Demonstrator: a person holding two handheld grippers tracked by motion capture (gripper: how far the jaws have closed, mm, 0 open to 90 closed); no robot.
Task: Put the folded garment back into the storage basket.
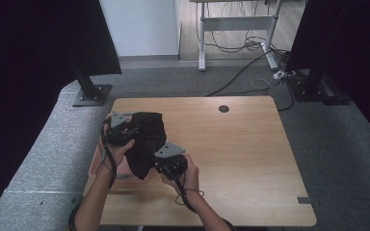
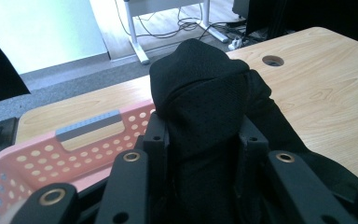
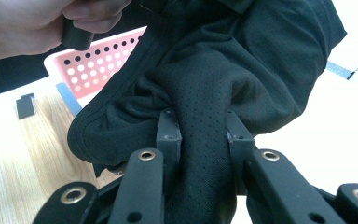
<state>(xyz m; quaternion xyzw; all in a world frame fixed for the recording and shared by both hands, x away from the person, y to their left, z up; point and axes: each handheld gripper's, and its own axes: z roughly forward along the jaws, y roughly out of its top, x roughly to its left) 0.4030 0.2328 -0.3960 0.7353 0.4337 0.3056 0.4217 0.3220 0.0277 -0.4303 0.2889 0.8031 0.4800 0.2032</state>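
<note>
Two hand-held grippers clamp one black garment (image 1: 147, 142) above the left part of the desk (image 1: 241, 154). Left hand-held gripper (image 1: 125, 129) pinches a bunched fold at the cloth's far end, while the right hand-held gripper (image 1: 166, 161) grips its near end. Beneath the cloth sits a pink basket (image 2: 32, 158).

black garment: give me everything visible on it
The black garment is a soft, bunched cloth of finely perforated mesh-like knit with a stitched hem along one edge. It is held up above the wooden table, sagging between both grippers. The left gripper is shut on one fold, the right gripper on another, fabric squeezed between their fingers. A pink perforated basket sits just behind and below it. What kind of garment it is cannot be told.
</note>
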